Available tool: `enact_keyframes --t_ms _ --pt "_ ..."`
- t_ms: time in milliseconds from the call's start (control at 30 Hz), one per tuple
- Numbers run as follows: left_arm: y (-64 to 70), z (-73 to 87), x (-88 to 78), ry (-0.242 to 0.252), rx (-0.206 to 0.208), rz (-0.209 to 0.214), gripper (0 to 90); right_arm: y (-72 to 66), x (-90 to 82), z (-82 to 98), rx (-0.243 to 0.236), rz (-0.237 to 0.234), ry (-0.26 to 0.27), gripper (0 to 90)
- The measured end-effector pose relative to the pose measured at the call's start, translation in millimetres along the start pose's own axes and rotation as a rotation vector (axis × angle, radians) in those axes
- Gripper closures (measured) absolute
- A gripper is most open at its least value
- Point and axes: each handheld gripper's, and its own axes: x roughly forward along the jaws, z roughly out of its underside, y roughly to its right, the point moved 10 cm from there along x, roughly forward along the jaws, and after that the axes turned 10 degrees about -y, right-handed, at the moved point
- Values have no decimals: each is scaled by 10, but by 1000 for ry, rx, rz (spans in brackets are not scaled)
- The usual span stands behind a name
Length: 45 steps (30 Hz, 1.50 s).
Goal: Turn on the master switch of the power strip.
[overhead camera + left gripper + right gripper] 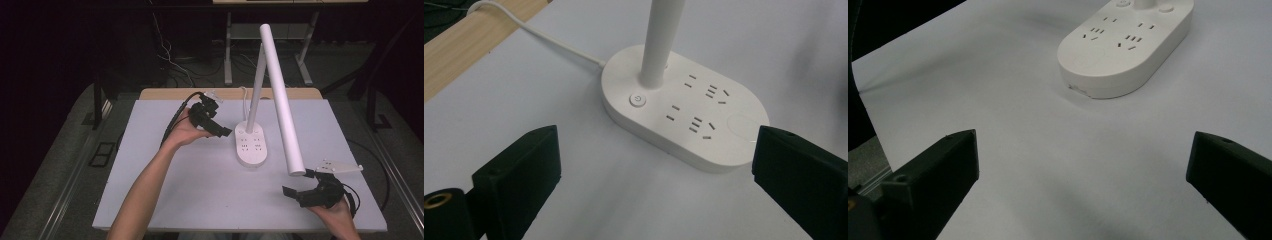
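my left gripper (220, 131) (jaws spread, empty) hovers at nine o'clock of the centred lamp base (251, 145); right gripper (300, 187) gapes at five. a careless nudge could topple the lamp.

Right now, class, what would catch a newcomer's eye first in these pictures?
A white lamp stands mid-table, its long tube head slanting down toward the near right over an oval base set with sockets and a power button. The left tool hangs open just left of the base. The right tool hangs open at the near right, beneath the tube's tip.
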Motion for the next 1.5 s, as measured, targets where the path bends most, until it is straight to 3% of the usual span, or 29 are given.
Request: enact_keyframes --t_ms 167,267,333,400,433,600,800,933,1000,1033,1067,1167,1200,1233,1267,1300,1333,1400,1433,1467,1500 --pt "-21 -61 46 3 -24 11 85 1 2 1 -2 -1 0 0" --pt "-58 -105 62 7 -4 8 122 1 0 2 0 -2 0 0" --pt "-63 -137 89 17 -20 12 140 3 0 3 1 -1 0 0" --pt "-82 -141 115 -2 -2 18 151 3 -1 0 3 -3 0 0" --pt "-75 -165 140 13 -23 23 151 3 -1 0 3 -3 0 0" --pt "-110 -180 203 -8 -19 41 182 -1 2 -1 -1 -4 1 0" --pt "-143 -216 282 6 -70 84 238 2 0 -2 -2 -4 3 0" --pt "-163 -216 343 19 -134 104 263 4 -2 -2 -3 -7 3 0" --pt "-195 -194 358 4 -125 106 275 1 -2 -4 0 -7 5 0" --pt "-193 -213 375 23 -155 107 284 0 -1 -4 1 -7 4 0" --pt "-211 -189 373 4 -140 109 294 -2 -1 -2 3 -8 2 0" --pt "-219 -197 397 13 -151 119 322 1 1 -3 -2 -8 3 0" --pt "-214 -216 408 28 -164 122 336 1 2 -4 -3 -7 3 0" --pt "-197 -259 430 63 -207 124 348 0 2 -4 -3 -8 3 0" --pt "-206 -238 429 45 -179 126 374 -2 2 -3 -4 -8 3 0" --pt "-195 -268 449 67 -203 124 396 -2 3 -3 -4 -8 3 0" --pt "-226 -208 436 13 -134 119 414 -2 3 -3 -5 -8 3 0" --pt "-188 -289 493 76 -209 116 446 -1 3 -6 -6 -8 5 0" --pt "-193 -286 508 70 -207 108 457 1 1 -7 -6 -9 5 0" --pt "-205 -239 499 25 -168 108 469 -1 -1 -8 -2 -10 5 0" --pt "-190 -271 524 51 -198 108 479 -1 -1 -7 -2 -11 5 0"
